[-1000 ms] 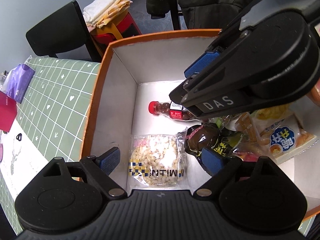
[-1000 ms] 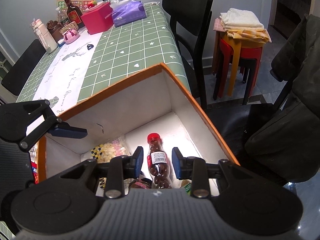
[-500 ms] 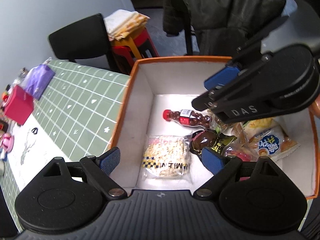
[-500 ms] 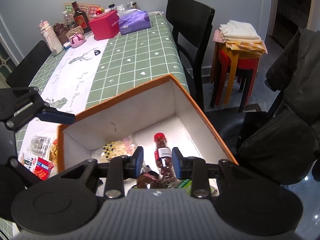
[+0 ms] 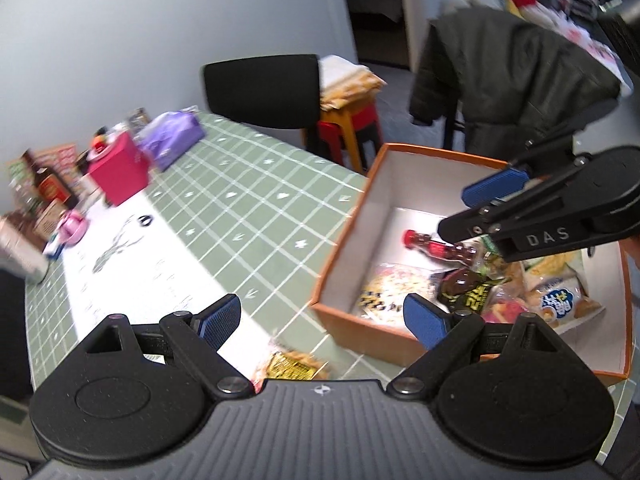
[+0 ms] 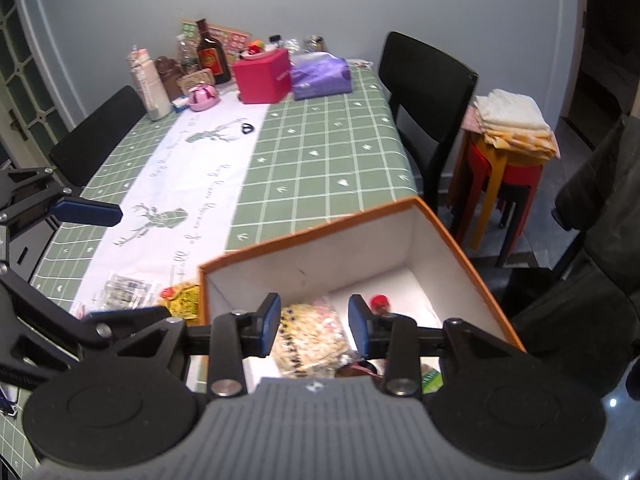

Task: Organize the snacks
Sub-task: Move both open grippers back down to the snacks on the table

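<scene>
An orange box (image 5: 348, 236) with white inside stands on the green checked table and also shows in the right wrist view (image 6: 320, 226). It holds a red-capped bottle (image 5: 436, 246), a clear bag of pale puffs (image 5: 394, 290), a dark packet (image 5: 466, 286) and several other snack bags. My left gripper (image 5: 322, 318) is open and empty, above the table left of the box. My right gripper (image 6: 313, 325) is open and empty, over the box; it also shows in the left wrist view (image 5: 476, 208). A yellow snack packet (image 6: 185, 299) and a clear packet (image 6: 122, 290) lie on the table beside the box.
At the table's far end stand a red box (image 6: 264, 76), a purple tissue pack (image 6: 320, 74), a dark bottle (image 6: 210, 54) and small jars. Black chairs (image 6: 428, 92) flank the table. A stool with folded cloths (image 6: 512, 128) and a dark jacket (image 5: 508, 80) are beyond.
Both grippers have risen and pulled back from the box. The left has swung left over the table. The bottle lies in the box, and the right jaws have opened wider.
</scene>
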Tool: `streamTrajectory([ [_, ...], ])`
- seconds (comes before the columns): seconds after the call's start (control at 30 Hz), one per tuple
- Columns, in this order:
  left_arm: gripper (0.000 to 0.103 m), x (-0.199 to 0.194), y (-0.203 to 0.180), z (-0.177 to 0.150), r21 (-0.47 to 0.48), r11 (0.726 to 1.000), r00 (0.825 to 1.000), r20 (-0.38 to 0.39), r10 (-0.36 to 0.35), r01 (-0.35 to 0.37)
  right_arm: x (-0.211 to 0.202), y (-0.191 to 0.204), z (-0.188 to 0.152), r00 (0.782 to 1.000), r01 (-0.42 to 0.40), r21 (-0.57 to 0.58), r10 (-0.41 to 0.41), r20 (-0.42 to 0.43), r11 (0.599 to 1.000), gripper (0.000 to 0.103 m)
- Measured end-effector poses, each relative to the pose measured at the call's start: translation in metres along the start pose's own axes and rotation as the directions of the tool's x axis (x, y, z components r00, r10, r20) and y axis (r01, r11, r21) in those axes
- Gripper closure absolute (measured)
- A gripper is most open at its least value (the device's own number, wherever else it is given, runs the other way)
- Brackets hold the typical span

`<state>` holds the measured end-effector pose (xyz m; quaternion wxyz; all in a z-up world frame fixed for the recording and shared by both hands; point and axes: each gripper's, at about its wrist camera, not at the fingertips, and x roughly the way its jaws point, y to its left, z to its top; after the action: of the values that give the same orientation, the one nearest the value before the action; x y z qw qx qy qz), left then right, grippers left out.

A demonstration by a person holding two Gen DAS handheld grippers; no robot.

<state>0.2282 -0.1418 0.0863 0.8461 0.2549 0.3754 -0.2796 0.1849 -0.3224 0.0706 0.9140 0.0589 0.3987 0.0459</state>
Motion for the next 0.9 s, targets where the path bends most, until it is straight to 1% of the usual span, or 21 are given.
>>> streamTrajectory([
  [0.17,0.0,-0.021,0.023,-0.023,-0.095,0.995,0.998,0.053,0.027,-0.022,0.0,0.02,-0.002,0.999,-0.029,-0.02,0.03,0.018,0.999,0.066],
  [0.23,0.0,-0.029,0.031,-0.036,-0.138,0.99,0.997,0.074,0.03,-0.019,-0.001,0.029,-0.005,0.999,-0.038,-0.031,0.039,0.026,0.999,0.065],
  [0.33,0.0,-0.037,0.043,-0.053,-0.203,0.979,0.995,0.094,0.03,-0.01,-0.002,0.042,-0.009,0.998,-0.049,-0.051,0.051,0.036,0.997,0.063],
  [0.47,0.0,-0.047,0.055,-0.076,-0.284,0.958,0.991,0.117,0.067,-0.031,-0.003,0.056,-0.017,0.997,-0.058,-0.072,0.062,0.054,0.996,0.059],
  [0.63,0.0,-0.054,0.058,-0.103,-0.329,0.942,0.987,0.12,0.107,-0.062,-0.002,0.071,-0.029,0.994,-0.067,-0.082,0.074,0.077,0.994,0.057],
  [0.9,0.0,-0.049,0.051,-0.153,-0.403,0.913,0.986,0.112,0.126,-0.071,0.0,0.095,-0.054,0.99,-0.062,-0.124,0.077,0.12,0.99,0.054],
])
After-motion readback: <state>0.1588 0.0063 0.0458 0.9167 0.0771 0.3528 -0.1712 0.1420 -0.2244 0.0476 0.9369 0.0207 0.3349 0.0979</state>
